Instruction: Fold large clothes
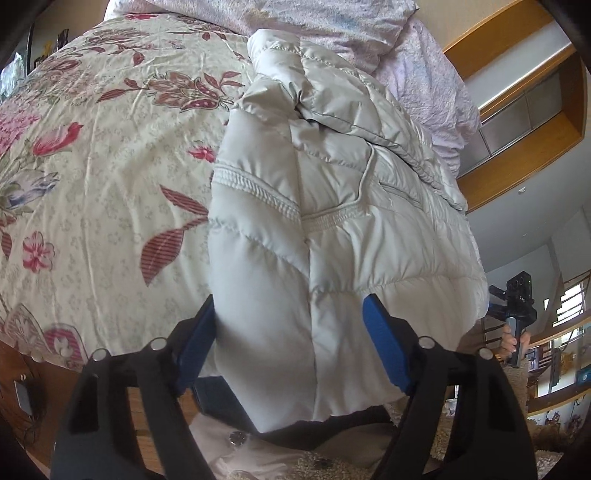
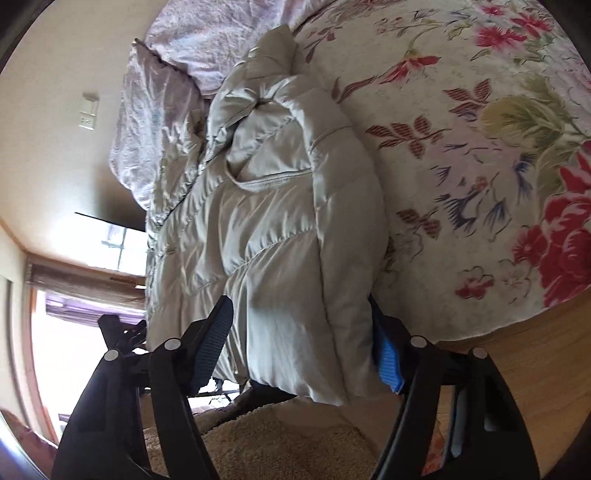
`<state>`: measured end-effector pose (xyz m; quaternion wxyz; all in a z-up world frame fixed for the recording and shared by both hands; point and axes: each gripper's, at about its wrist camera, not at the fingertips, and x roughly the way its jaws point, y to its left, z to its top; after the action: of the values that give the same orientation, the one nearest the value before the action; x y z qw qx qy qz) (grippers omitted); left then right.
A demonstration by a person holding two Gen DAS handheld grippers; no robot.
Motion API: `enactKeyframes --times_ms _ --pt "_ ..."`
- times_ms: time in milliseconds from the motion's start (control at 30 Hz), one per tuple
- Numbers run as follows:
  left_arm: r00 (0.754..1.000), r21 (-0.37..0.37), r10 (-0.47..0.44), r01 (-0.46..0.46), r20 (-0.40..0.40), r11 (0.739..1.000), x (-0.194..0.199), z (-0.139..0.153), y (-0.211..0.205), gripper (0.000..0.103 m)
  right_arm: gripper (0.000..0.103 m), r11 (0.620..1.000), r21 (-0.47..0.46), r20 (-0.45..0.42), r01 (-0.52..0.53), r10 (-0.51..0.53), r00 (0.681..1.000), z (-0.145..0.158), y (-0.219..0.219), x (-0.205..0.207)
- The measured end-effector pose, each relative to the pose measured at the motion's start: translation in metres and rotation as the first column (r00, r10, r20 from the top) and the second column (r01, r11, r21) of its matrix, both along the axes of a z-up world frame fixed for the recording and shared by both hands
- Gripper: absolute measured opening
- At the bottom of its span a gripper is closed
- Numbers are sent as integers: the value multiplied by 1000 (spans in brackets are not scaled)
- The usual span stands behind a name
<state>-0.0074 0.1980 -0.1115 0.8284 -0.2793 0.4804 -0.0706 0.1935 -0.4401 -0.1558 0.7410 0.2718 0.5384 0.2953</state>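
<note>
A bed [image 1: 92, 155] w/ a cream bedspread [image 2: 480, 147] printed in red and pink flowers fills most of both views; a crumpled pale lilac sheet or pillow [image 1: 332, 22] lies at its far end. On top of the bedspread, along one side of the bed and running from the near edge back toward the lilac bedding, lies the big puffy off-white quilted jacket [image 1: 332, 184], bunched and partly folded over itself, w/ an elastic gathered band across its middle and its near end hanging a bit past the bed's edge. Beige carpet [image 2: 266, 443] and a wooden bed frame [image 2: 535, 350] show below. Left hand-held gripper [image 1: 291, 343]: blue-padded fingers [image 1: 380, 343] spread wide on either side of the jacket's near end, the padding bulging between them and touching both pads, so it looks clamped on the jacket. Right hand-held gripper [image 2: 303, 339]: same story at the other near corner, jaws wide w/ the thick jacket edge filling the gap, both blue ribbed pads against the fabric. In the left wrist view the right gripper shows small at the right edge, just beside the jacket, a hand [image 1: 511, 341] round its handle
</note>
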Motion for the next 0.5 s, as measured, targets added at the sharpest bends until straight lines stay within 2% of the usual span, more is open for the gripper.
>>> enactKeyframes --times_ms 167,400,500 --pt "1000 -19 8 -8 -5 1000 -5 -2 -4 64 65 999 19 -7 -33 34 999 -4 6 -5" --pt "1000 -5 -8 8 -13 1000 -13 -2 -17 61 63 997 14 4 -73 73 997 -4 14 -11" --pt "1000 1 -12 12 -20 1000 -15 -2 -21 56 55 995 10 2 -100 100 995 -4 26 -12"
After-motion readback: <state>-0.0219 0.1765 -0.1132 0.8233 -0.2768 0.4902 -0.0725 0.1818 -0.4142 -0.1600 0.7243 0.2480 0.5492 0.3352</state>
